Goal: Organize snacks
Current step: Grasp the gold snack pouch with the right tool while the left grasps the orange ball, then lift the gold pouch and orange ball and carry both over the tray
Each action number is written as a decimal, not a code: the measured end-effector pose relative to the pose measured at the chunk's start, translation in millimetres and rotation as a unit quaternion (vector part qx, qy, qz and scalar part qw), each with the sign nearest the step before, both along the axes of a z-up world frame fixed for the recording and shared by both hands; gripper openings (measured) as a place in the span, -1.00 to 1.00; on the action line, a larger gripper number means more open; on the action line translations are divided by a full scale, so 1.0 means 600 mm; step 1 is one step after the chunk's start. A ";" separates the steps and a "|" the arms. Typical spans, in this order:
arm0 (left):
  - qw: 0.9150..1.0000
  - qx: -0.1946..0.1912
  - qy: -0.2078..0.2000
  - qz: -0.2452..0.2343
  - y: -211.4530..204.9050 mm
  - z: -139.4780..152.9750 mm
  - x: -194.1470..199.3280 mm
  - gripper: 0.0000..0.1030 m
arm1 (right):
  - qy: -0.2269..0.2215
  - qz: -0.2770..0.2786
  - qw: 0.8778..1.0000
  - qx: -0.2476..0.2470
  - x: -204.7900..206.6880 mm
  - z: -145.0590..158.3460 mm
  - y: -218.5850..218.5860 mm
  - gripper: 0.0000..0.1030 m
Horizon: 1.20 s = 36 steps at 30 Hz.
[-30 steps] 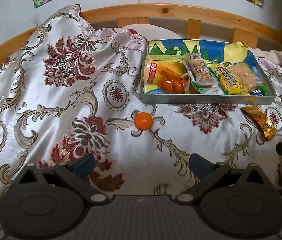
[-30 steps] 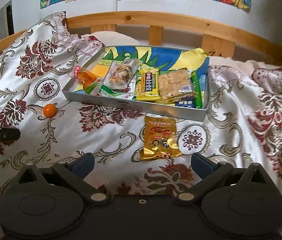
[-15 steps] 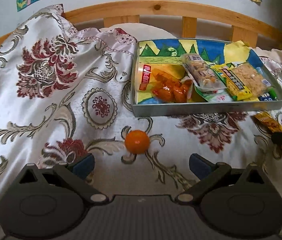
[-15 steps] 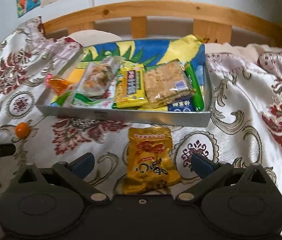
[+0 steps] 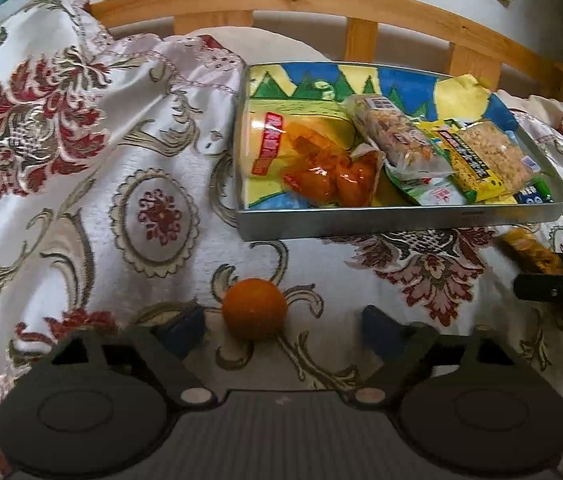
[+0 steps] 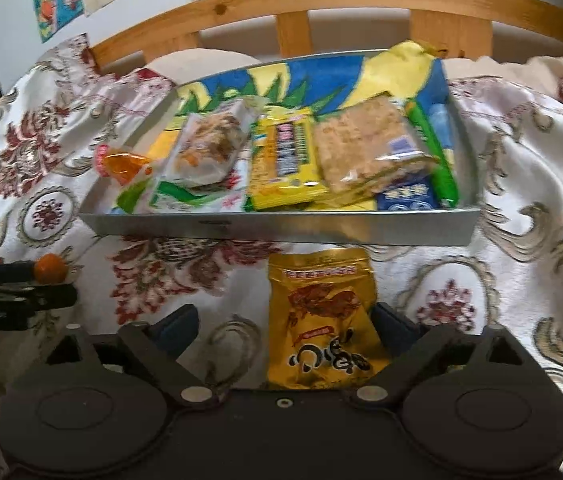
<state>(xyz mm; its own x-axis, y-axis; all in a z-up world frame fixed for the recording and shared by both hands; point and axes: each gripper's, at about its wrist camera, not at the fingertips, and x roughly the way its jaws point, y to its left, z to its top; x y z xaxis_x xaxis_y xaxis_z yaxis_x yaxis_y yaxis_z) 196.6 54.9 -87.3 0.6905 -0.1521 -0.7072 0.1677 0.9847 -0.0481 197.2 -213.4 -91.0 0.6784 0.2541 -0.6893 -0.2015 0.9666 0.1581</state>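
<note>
A small orange ball (image 5: 253, 308) lies on the patterned bedspread between the fingers of my left gripper (image 5: 279, 326), nearer the left one. The jaws are closing and no pad presses on the ball. A gold snack packet (image 6: 321, 320) lies flat between the fingers of my right gripper (image 6: 283, 326), whose jaws are also closing; its right edge is close to the right fingertip (image 6: 393, 326). Just beyond both stands a grey metal tray (image 5: 401, 224) (image 6: 281, 232) holding several snack packets.
The bedspread (image 5: 81, 200) covers the whole bed, with a wooden headboard (image 5: 321, 4) and a pillow behind the tray. The right gripper shows at the right edge of the left view (image 5: 553, 288), the left gripper at the left edge of the right view (image 6: 17, 292).
Both grippers have moved forward and down toward the bed. The ball now lies between the left fingers and the gold packet between the right fingers. Both pairs of jaws have narrowed.
</note>
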 end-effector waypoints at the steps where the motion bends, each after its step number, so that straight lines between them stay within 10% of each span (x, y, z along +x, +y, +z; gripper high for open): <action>1: 1.000 -0.003 0.000 -0.003 0.000 -0.001 0.000 0.51 | -0.003 0.005 1.000 -0.002 -0.002 0.001 0.007 0.63; 16: 1.000 -0.022 0.002 -0.009 0.008 0.001 0.001 -0.29 | -0.016 0.057 0.998 -0.025 -0.005 0.005 0.083 0.06; 36: 0.999 -0.022 -0.004 -0.033 -0.035 0.039 -0.021 -0.31 | -0.033 0.076 0.996 -0.040 -0.027 0.038 0.089 -0.08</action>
